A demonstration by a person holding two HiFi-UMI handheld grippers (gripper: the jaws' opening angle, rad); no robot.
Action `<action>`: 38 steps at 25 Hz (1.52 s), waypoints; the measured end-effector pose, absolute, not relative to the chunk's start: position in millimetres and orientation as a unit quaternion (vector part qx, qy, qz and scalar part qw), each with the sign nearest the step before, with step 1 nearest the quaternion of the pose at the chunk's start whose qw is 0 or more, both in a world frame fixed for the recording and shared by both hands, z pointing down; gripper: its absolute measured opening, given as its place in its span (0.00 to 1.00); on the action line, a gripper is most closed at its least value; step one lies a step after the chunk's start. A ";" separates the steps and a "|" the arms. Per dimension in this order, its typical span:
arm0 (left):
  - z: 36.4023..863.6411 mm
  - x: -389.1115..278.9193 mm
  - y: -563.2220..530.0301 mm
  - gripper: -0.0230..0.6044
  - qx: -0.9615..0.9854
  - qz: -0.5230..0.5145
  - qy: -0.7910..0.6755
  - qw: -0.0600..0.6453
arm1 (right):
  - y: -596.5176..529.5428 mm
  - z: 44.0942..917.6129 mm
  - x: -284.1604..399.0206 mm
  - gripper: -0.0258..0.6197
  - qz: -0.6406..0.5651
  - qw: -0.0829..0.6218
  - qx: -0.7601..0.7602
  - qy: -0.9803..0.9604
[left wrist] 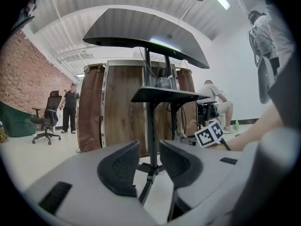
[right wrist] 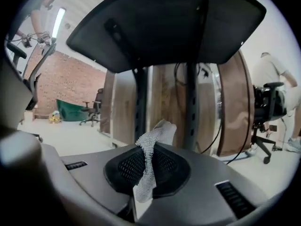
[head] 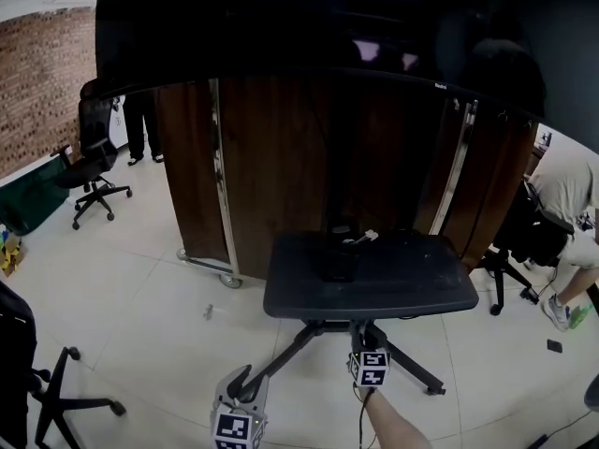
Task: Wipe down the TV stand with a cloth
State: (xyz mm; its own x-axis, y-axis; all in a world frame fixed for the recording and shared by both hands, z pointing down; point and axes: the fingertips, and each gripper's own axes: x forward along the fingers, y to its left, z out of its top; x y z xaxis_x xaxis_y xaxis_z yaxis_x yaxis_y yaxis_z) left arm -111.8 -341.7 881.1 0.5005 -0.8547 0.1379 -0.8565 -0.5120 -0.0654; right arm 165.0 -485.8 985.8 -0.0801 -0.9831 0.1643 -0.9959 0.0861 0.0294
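Left gripper (left wrist: 149,150): is hanging low with its jaws a little apart and nothing between them, probably left free because the wiping needs only one tool.
Right gripper (right wrist: 148,166): is pinching the cloth (right wrist: 153,142) tight between closed jaws and pointing up at the underside of the shelf, so the free end of the cloth is leading.
Cloth: one piece of white mesh, sticking up out of the jaws and not yet touching the stand.
TV stand (head: 370,283): one, with a dark shelf on a post and splayed legs; it is standing just ahead of both grippers.
Shelf items: two small things, perhaps; too small to name.
Office chairs (head: 94,171): three are showing around the room.
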 end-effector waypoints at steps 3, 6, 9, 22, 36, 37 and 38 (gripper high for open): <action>878.3 -82.5 -346.9 0.27 0.877 0.068 -0.475 0.007 | -499.1 928.7 225.2 0.08 0.015 0.051 0.699 -0.713; 876.1 -58.6 -348.5 0.27 0.886 0.063 -0.459 0.007 | -516.8 939.1 259.0 0.08 0.042 0.078 0.712 -0.697; 878.8 -43.9 -345.4 0.27 0.890 0.068 -0.451 0.010 | -514.1 1010.2 275.8 0.08 0.104 0.151 0.705 -0.685; 896.4 -95.6 -337.3 0.27 0.866 0.076 -0.494 0.007 | -539.9 1041.1 64.3 0.08 0.072 0.139 0.561 -0.813; 941.9 -191.7 -326.2 0.27 0.807 0.114 -0.577 0.051 | -409.6 1163.0 -177.6 0.08 0.132 0.183 0.349 -0.909; 944.5 -190.4 -328.5 0.27 0.806 0.116 -0.578 0.055 | -414.6 1156.9 -172.1 0.08 0.129 0.173 0.358 -0.908; 947.5 -185.8 -333.0 0.27 0.807 0.119 -0.576 0.056 | -427.7 1148.7 -155.7 0.08 0.126 0.162 0.379 -0.903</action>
